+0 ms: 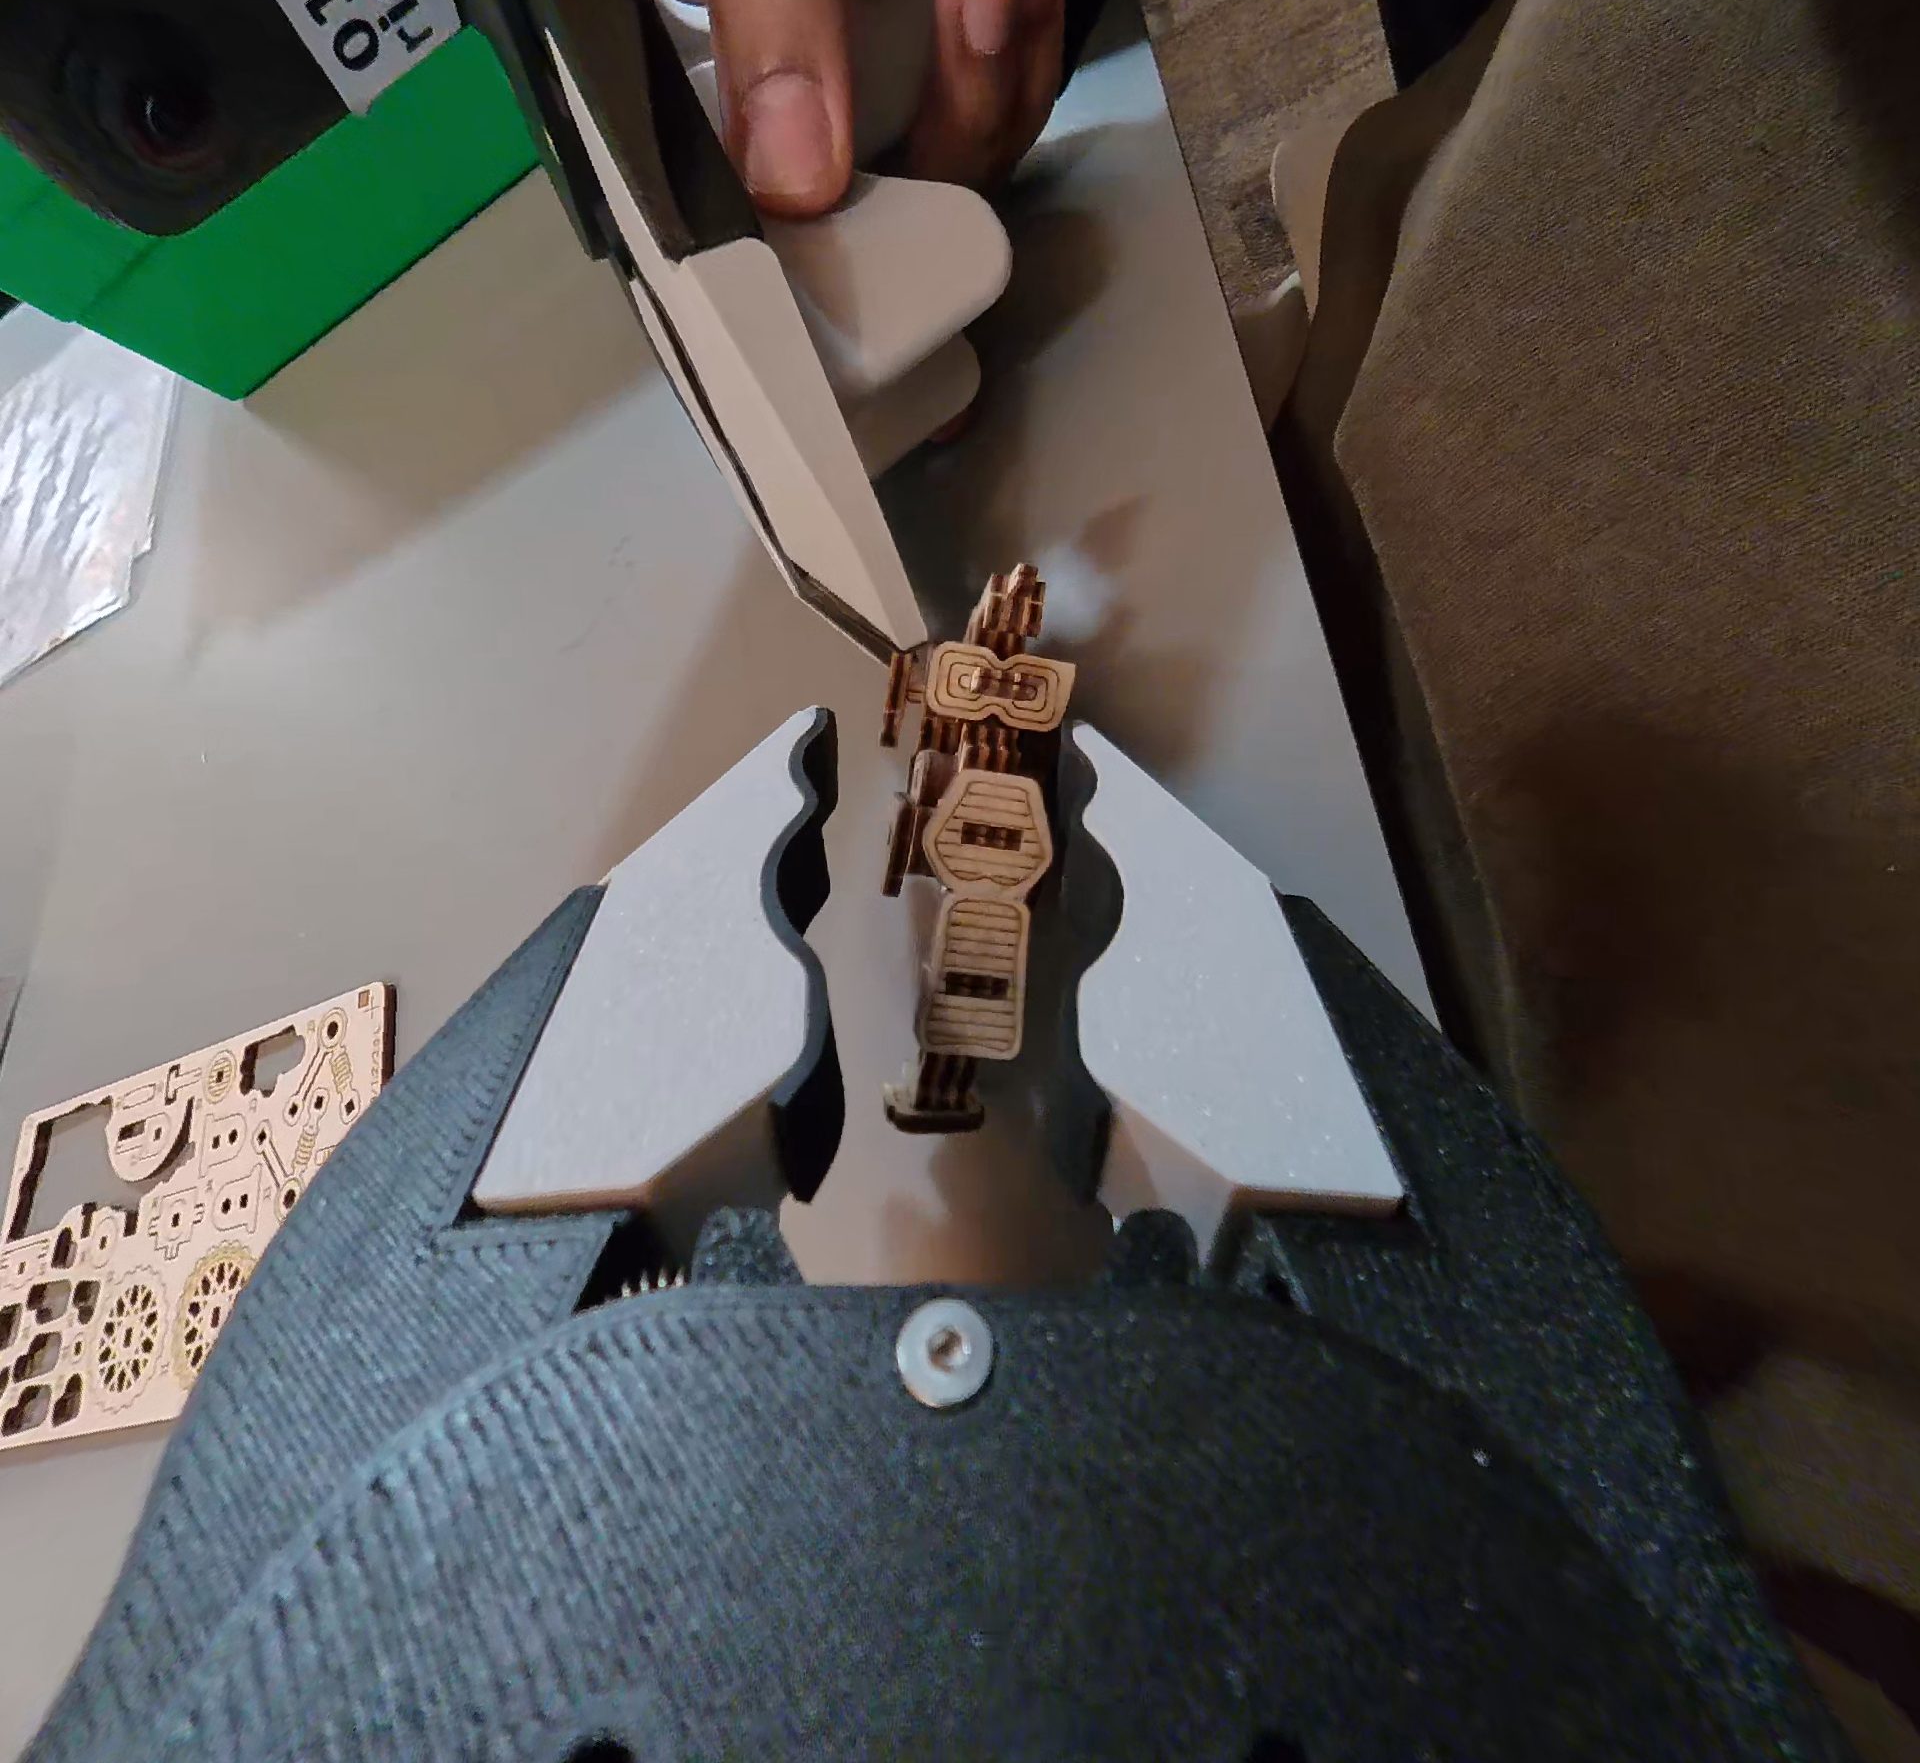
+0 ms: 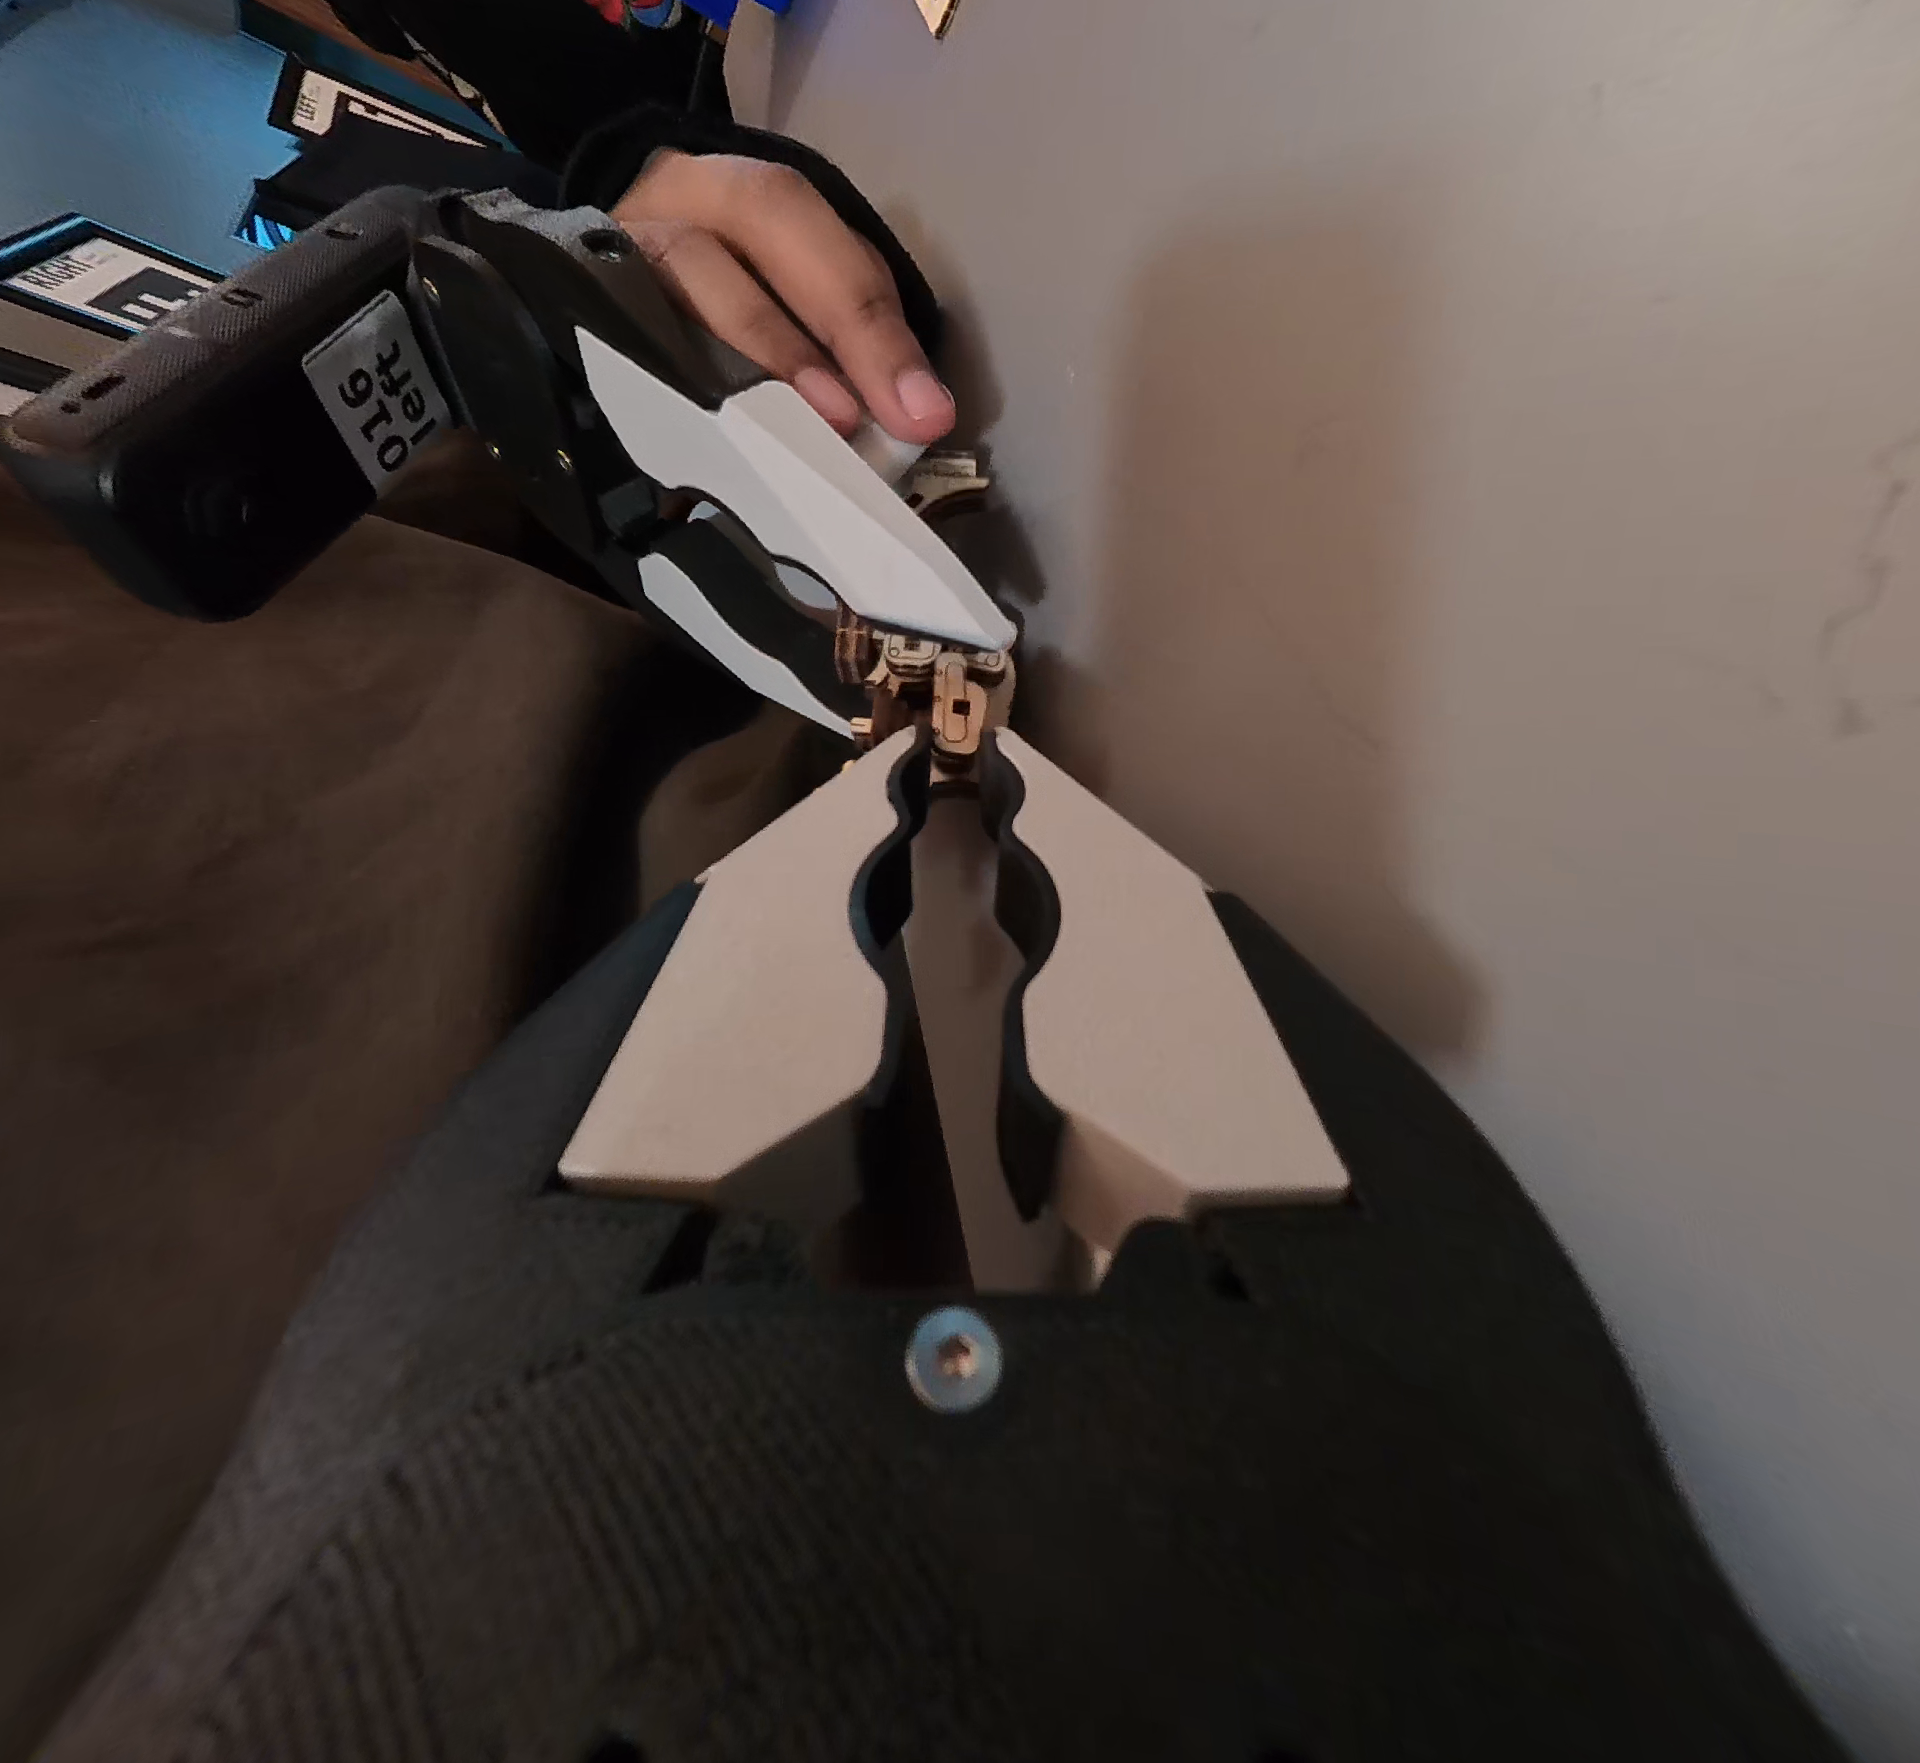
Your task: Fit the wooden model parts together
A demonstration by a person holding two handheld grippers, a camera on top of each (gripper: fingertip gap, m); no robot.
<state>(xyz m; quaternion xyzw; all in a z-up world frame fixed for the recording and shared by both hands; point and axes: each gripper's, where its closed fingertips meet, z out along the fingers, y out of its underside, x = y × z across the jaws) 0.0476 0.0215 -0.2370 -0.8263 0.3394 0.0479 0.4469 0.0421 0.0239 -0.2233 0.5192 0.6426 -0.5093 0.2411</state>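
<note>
Model, a partly built wooden assembly of stacked laser-cut plates, stood between the fingers of the left gripper, its long axis running along those fingers and away from the camera. We judged the left gripper to be holding it at a narrow spread: the right finger lay against the model's side, while a sliver of table showed between the left finger and the wood, so we could not confirm contact on that side.

The right gripper came in from the far end. In its own view its tips were drawn close about a small wooden part at the model's end; whether this part was loose or already seated we could not tell. In the left view, the right gripper met the model's upper far corner, beside a small tab.

We judged the right gripper the nearer to the joint, and that the coming move would turn on pressing along the model's long axis toward the left gripper.

A parts sheet lay flat on the table to the left, well apart. The model's underside and the joint itself were hidden; its far end was blurred.
</note>
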